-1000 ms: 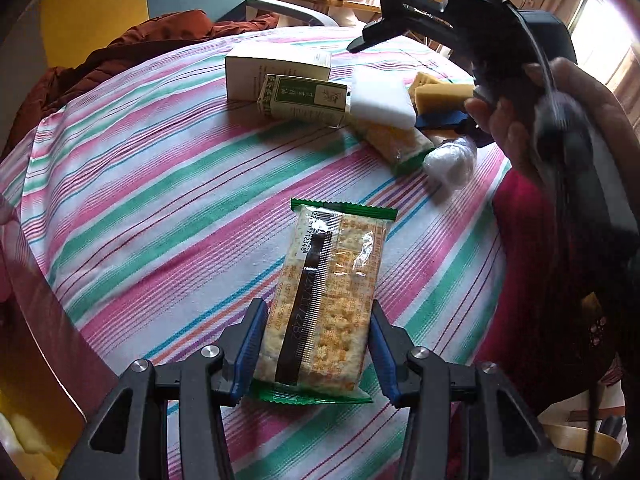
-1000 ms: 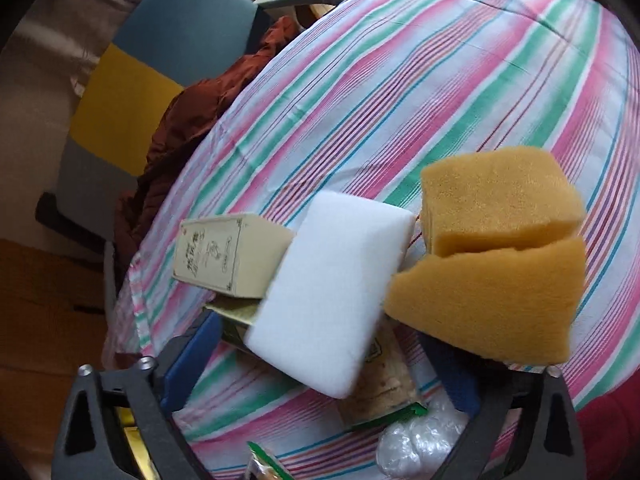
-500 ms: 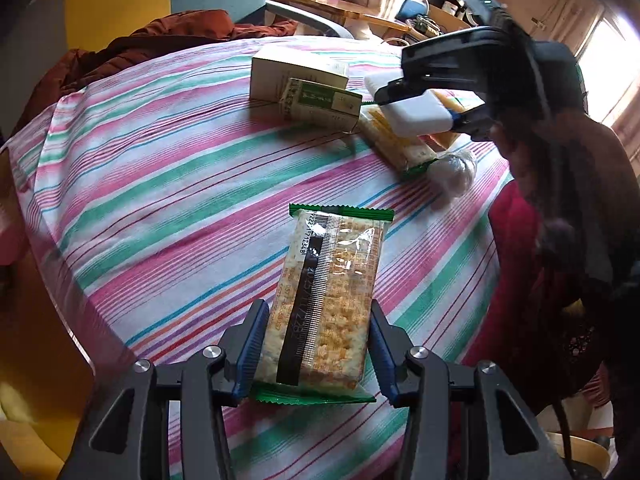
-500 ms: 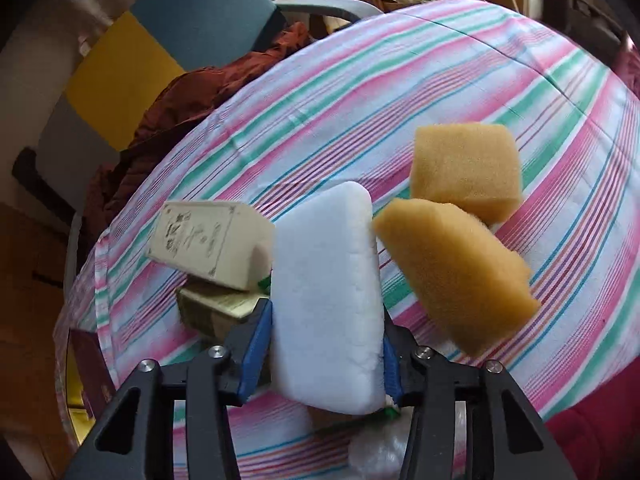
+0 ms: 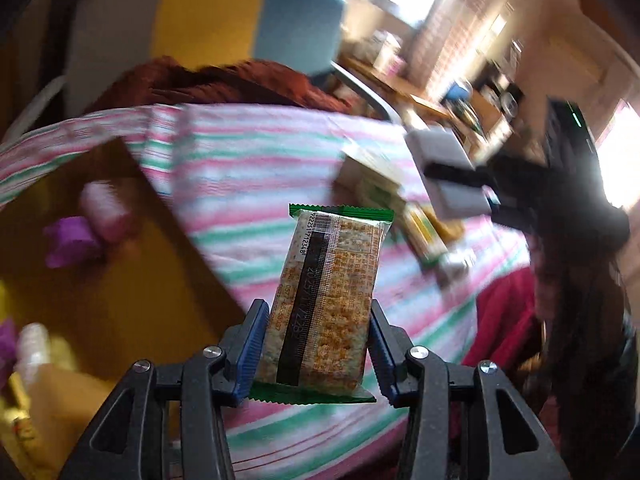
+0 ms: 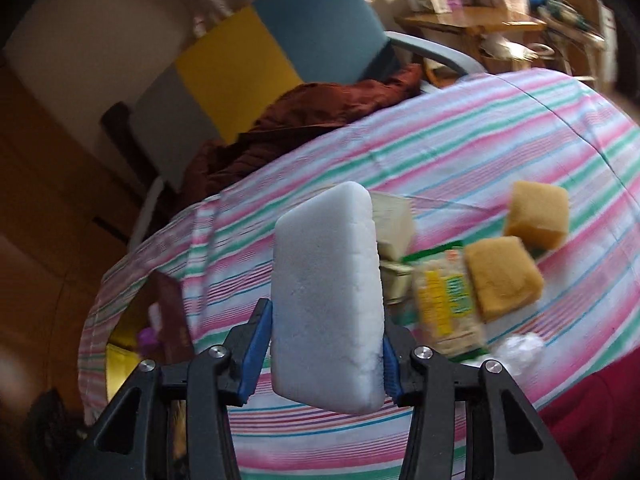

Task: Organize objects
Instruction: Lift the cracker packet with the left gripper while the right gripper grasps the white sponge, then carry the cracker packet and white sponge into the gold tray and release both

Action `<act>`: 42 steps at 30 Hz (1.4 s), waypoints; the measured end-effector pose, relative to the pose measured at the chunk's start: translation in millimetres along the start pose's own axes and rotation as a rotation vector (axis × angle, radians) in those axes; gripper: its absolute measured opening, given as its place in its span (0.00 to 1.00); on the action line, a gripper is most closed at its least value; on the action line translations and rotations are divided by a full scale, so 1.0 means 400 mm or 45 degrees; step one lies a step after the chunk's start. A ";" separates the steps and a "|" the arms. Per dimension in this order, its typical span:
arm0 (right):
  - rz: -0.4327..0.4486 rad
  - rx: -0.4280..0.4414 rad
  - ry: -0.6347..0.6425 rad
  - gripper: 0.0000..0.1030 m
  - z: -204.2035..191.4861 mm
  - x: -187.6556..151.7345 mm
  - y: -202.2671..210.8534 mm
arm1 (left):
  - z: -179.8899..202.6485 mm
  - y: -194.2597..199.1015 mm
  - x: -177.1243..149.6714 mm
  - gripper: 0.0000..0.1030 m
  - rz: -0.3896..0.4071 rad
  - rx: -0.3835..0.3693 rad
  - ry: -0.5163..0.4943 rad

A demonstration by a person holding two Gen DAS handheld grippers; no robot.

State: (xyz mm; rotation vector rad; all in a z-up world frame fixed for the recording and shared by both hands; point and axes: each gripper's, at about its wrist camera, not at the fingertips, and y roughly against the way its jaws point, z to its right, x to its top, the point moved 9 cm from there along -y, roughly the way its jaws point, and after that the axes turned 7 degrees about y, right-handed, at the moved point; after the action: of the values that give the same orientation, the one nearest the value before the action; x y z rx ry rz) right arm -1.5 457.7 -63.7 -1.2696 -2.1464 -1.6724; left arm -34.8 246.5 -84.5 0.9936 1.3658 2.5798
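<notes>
Blue ribbed pads (image 5: 251,354) on my left gripper (image 5: 316,354) are closed against both long sides of a cracker packet (image 5: 326,300), which I hold clear of the striped tablecloth (image 5: 248,184), its green crimped end pointing away from me. Off to the left, past the table's near-left edge, I see a brown cardboard box (image 5: 132,280) with a purple item (image 5: 70,242) and a pale pink one (image 5: 105,205) inside; both are too blurred to name.

My right gripper (image 6: 326,354) is clamped the same way on a white foam sponge (image 6: 326,296), held on end above the cloth (image 6: 460,152). In the left view that gripper shows at the right (image 5: 486,196) with the sponge (image 5: 446,172) in it.

Beyond the sponge, toward the table's right side, lie a second cracker packet (image 6: 446,304), two yellow sponges (image 6: 504,276) (image 6: 538,216) just beside it, two small cartons (image 6: 394,220) stacked behind the white sponge, and a crumpled clear plastic bag (image 6: 520,350) near the table's near edge. A rust-brown garment (image 6: 312,116) is draped at the far edge, in front of a chair (image 6: 320,28) with blue, yellow and grey panels.
</notes>
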 end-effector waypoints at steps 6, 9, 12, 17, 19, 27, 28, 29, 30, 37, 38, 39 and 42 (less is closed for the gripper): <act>-0.063 0.173 0.204 0.47 -0.221 -0.047 -0.034 | -0.183 0.096 0.061 0.47 0.126 0.106 0.222; -0.127 0.253 0.296 0.47 -0.326 -0.095 -0.071 | -0.262 0.126 0.078 0.47 0.158 0.157 0.318; -0.193 0.324 0.385 0.47 -0.426 -0.149 -0.107 | -0.315 0.143 0.097 0.47 0.188 0.169 0.385; -0.276 0.386 0.536 0.47 -0.558 -0.231 -0.152 | -0.351 0.164 0.131 0.47 0.220 0.179 0.403; -0.298 0.394 0.578 0.47 -0.588 -0.258 -0.164 | -0.349 0.164 0.140 0.47 0.225 0.174 0.395; -0.342 0.378 0.648 0.48 -0.621 -0.307 -0.192 | -0.367 0.165 0.165 0.47 0.246 0.163 0.434; -0.345 0.374 0.653 0.48 -0.620 -0.312 -0.194 | -0.370 0.165 0.169 0.47 0.251 0.169 0.437; -0.348 0.371 0.658 0.48 -0.621 -0.315 -0.197 | -0.371 0.166 0.171 0.47 0.255 0.172 0.437; -0.351 0.370 0.660 0.48 -0.622 -0.315 -0.200 | -0.372 0.166 0.174 0.47 0.258 0.172 0.439; -0.341 0.345 0.658 0.69 -0.618 -0.310 -0.222 | -0.368 0.137 0.179 0.54 0.223 0.175 0.437; -0.333 0.317 0.658 0.76 -0.610 -0.308 -0.227 | -0.369 0.130 0.175 0.58 0.210 0.184 0.434; -0.322 0.284 0.663 0.84 -0.600 -0.306 -0.230 | -0.371 0.127 0.172 0.59 0.203 0.190 0.434; -0.317 0.231 0.661 0.85 -0.577 -0.305 -0.231 | -0.388 0.121 0.150 0.59 0.189 0.210 0.460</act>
State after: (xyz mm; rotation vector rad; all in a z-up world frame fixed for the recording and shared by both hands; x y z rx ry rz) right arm -72.3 194.9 -114.6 -0.4625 -2.1161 -1.6147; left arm -158.3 125.2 -79.1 0.6912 1.6669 2.9057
